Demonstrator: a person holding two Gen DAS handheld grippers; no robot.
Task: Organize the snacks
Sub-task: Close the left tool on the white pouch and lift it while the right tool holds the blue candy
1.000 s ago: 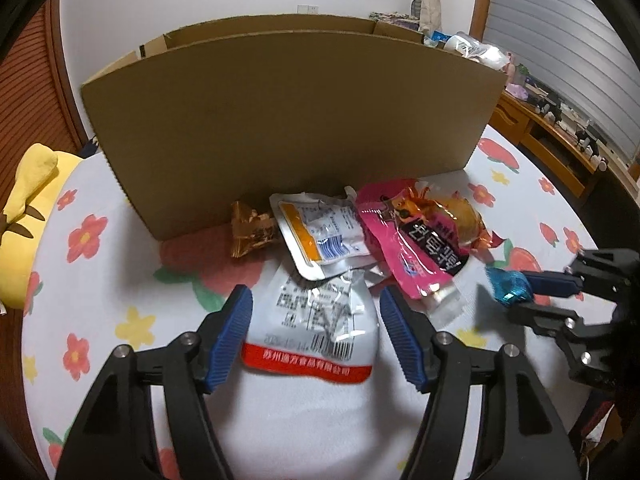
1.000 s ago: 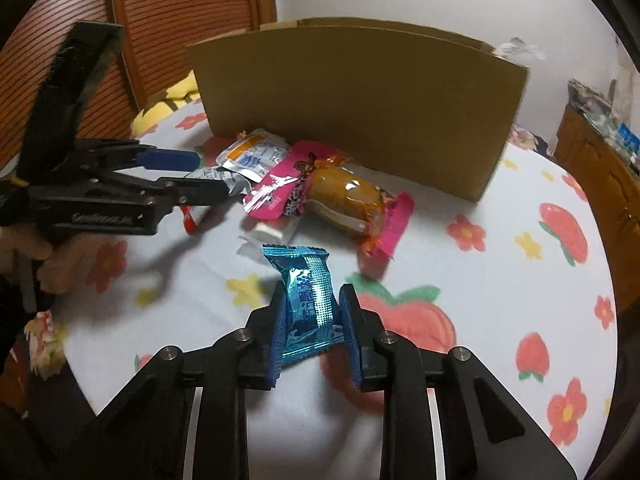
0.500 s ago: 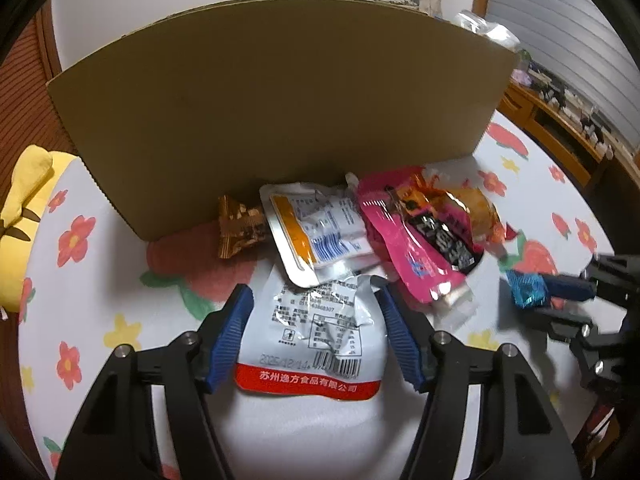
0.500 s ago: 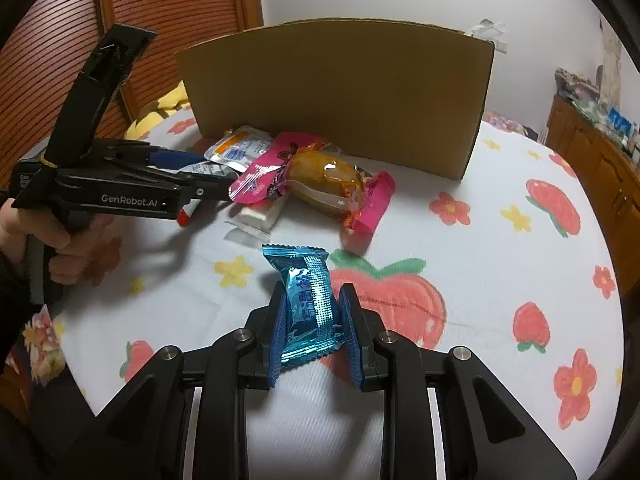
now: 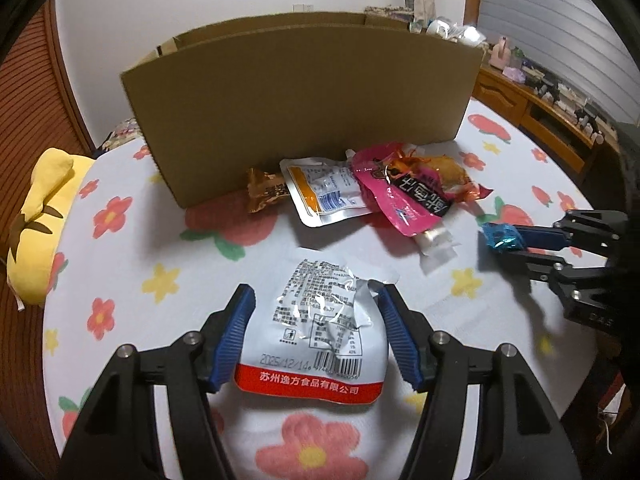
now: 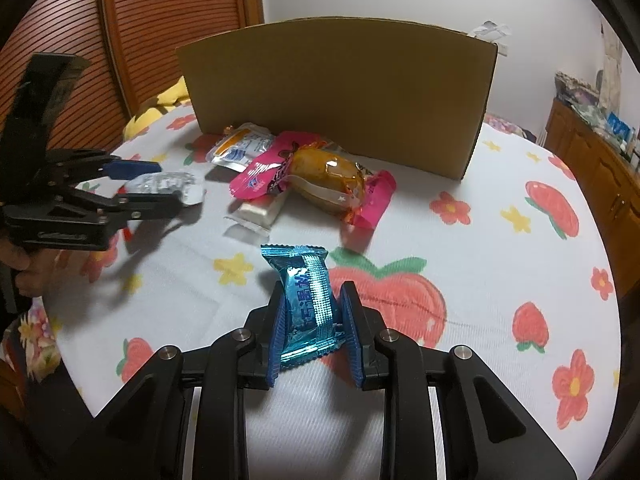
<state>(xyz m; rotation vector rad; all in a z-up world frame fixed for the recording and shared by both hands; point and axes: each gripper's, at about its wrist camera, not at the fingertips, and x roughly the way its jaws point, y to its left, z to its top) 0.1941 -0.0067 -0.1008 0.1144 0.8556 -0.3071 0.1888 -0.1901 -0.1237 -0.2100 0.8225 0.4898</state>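
left wrist view, left gripper [image 5: 316, 324] clamping white-and-red pouch [image 5: 316, 340] between its fingers, open-topped cardboard box [image 5: 304, 108] beyond, right wrist view, right gripper [image 6: 314, 330] pinching blue candy packet [image 6: 308, 300], snack pile [image 6: 304, 176] ahead, floral tablecloth [image 6: 480, 260], wooden slatted door [image 6: 160, 28]

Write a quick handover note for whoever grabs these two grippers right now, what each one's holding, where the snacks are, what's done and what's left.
Left gripper: shut on the white pouch with red band, lifted off the table.
Right gripper: shut on the blue candy wrapper, also held up.
Cardboard box: stands at the back of the floral tablecloth; its inside is not visible.
In front of it lie the gold wrapper, orange-white pouch, pink packets and a clear white bar.
Left: probably drop both held snacks into the box, then the pile.
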